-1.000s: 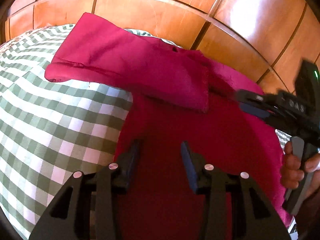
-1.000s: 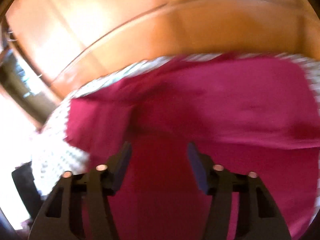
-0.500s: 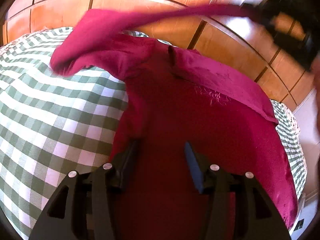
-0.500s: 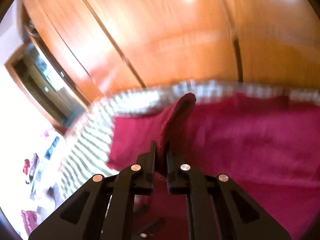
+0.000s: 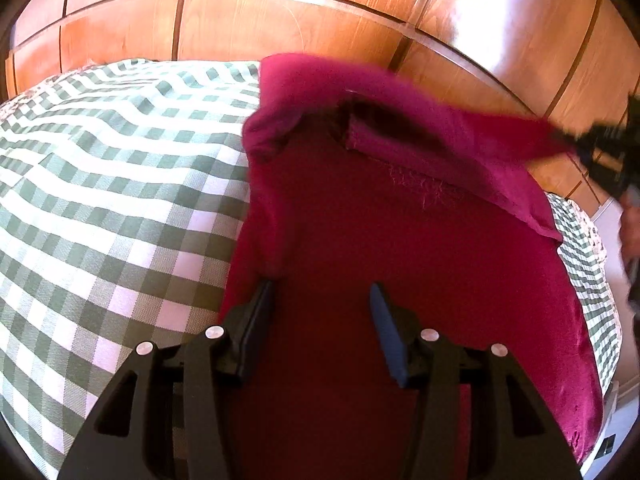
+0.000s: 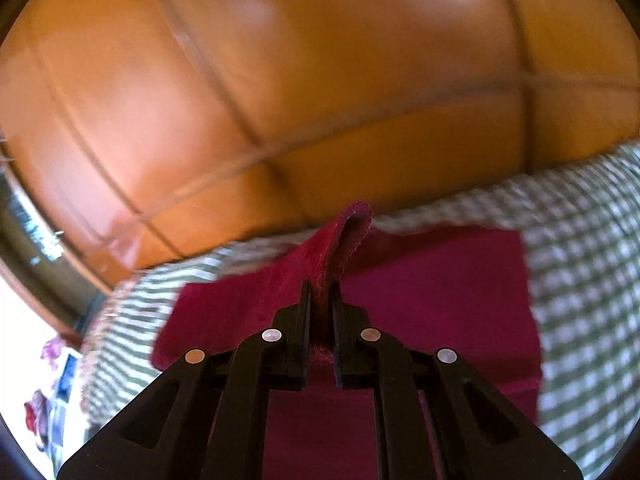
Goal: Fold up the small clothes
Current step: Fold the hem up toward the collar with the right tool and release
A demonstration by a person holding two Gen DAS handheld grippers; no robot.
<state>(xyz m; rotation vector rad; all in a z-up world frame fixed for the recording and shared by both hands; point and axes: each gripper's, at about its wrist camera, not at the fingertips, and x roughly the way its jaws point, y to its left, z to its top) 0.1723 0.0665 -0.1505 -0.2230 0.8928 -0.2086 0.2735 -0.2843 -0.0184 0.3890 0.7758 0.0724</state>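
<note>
Right gripper (image 6: 320,292) is clamped on a hem of the red garment (image 5: 400,264), lifting that edge off the checked sheet (image 5: 112,184) (frame's blurry). Left gripper (image 5: 320,300) hangs over the flat part with fingers apart, holding nothing. Glossy wood panels (image 5: 304,24) sit right behind the bed.

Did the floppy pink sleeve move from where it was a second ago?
Yes. The sleeve lay out to the left over the checked bedspread; now the right gripper has pulled it rightward across the garment, toward the wooden wardrobe.
</note>
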